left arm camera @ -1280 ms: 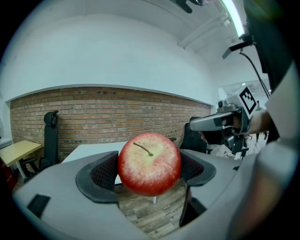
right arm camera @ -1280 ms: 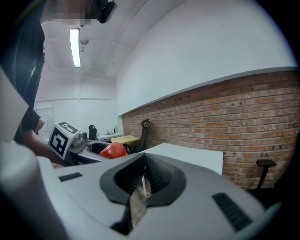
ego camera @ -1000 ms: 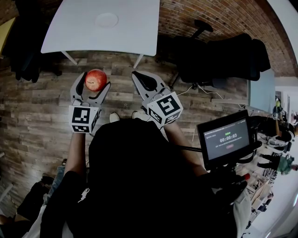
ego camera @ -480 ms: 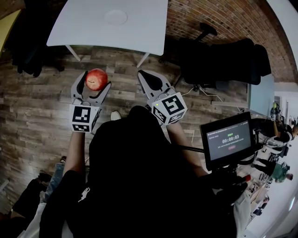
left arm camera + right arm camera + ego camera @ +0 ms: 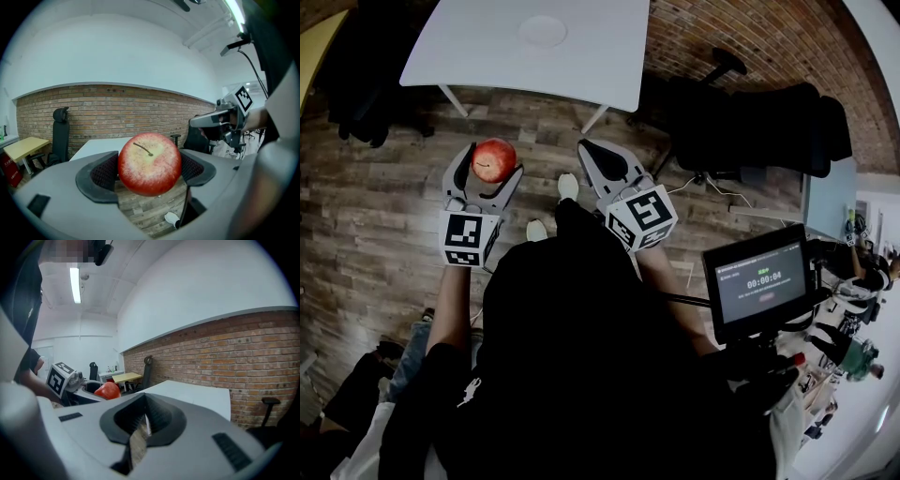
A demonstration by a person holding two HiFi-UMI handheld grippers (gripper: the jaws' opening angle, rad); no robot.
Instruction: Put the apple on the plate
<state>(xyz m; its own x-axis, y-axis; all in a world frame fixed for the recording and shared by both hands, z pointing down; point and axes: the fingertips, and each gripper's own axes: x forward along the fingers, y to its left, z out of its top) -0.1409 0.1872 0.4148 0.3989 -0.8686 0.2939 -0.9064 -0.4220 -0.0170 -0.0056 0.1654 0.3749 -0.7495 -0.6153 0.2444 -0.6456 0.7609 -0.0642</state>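
A room with a red brick wall (image 5: 108,110) and a wood-plank floor (image 5: 375,216) is shown. A white bench (image 5: 487,66) is seen at the top of the head view. A white plate (image 5: 542,31) is set on it, back from the near edge and roughly midway between the left and right edges. The plate is bare.

The apple (image 5: 493,159) is pinched by the left claw (image 5: 150,169), with one dark pad pressed against each flank of the fruit. The apple is red, with a paler patch round the stem, and the stem is turned upward. It is held in the air above the floor, short of the bench's near edge and well apart from the plate.

The right claw (image 5: 598,161) is held just beside the left one, at about the same height. Its jaws are pressed together, with only a thin slit left between the pads, and nothing is gripped in them.

A black office chair (image 5: 750,122) is seen to the right of the bench. A small screen (image 5: 764,281) with a running timer is mounted at the person's right side.
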